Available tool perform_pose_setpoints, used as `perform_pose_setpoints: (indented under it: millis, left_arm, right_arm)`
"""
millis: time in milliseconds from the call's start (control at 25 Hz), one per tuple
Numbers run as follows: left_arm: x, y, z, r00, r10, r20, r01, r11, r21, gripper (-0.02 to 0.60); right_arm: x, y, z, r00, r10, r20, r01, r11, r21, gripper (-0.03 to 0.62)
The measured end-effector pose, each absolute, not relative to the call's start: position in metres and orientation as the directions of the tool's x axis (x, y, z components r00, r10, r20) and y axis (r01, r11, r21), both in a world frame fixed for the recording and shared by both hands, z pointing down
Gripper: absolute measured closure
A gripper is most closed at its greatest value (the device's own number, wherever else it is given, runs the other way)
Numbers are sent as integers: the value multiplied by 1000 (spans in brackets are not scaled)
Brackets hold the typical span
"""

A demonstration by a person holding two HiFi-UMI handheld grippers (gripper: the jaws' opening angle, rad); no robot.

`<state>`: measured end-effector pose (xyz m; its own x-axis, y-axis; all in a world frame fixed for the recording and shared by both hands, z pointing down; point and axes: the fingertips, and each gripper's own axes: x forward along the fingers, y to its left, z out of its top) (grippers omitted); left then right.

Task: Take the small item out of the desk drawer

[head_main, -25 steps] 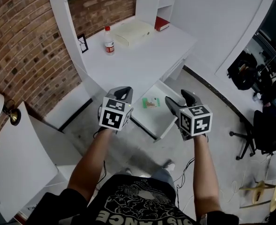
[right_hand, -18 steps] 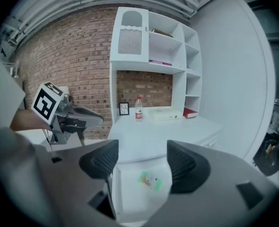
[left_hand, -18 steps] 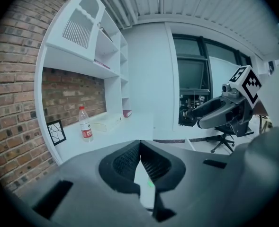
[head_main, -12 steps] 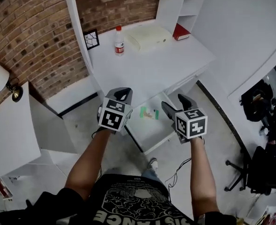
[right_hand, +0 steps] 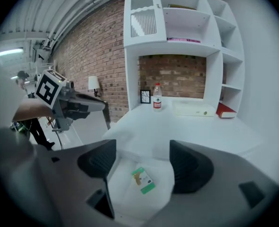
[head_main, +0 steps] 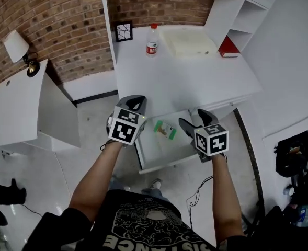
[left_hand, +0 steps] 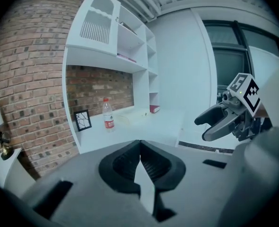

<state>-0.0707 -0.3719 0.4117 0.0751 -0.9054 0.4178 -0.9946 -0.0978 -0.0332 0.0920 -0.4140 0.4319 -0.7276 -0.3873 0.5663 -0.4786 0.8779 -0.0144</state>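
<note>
head view: left gripper (head_main: 137,100) and right gripper (head_main: 192,117) hover at the one open drawer (head_main: 161,150), where one small green packet (head_main: 165,129) lies. far on the desk (head_main: 185,82): one bottle (head_main: 151,40), one red book (head_main: 229,47).
left gripper view: jaws clenched together, empty.
right gripper view: jaws wide, opening, empty; packet below, untouched.

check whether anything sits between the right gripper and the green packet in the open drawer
Nothing visible does. The drawer is pulled open and the green packet lies alone on its floor. The right gripper hangs over the drawer, jaws opening with nothing between them, and the packet shows through the gap.
</note>
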Motion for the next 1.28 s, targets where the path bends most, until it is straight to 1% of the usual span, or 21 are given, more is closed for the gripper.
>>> perform_pose_setpoints:
  millis: [320, 560, 720, 840, 1080, 1280]
  left_arm:
    - [-72, -357, 444, -10, -895, 445, -1000, 7, -10, 575]
    - [-88, -330, 466, -71, -891, 449, -997, 79, -1, 575]
    - [-104, -309, 479, -131, -888, 441, -989, 150, 7, 575]
    - [-118, -294, 488, -169, -882, 439, -981, 194, 12, 575]
    - [-143, -272, 511, -251, -872, 420, -955, 295, 43, 575]
    - [-151, -258, 533, -287, -859, 424, -933, 351, 79, 575]
  right_arm:
    - [75, -409, 494, -701, -194, 686, -298, 954, -35, 224]
    - [43, -388, 543, -649, -66, 758, -167, 984, -57, 212]
    - [34, -377, 584, -582, 5, 813, -83, 994, -66, 193]
    - [26, -374, 614, -538, 30, 842, -49, 997, -67, 172]
    - [14, -384, 670, -467, 36, 884, -9, 999, -45, 163]
    - [16, -390, 719, -406, 46, 913, 9, 999, -47, 158]
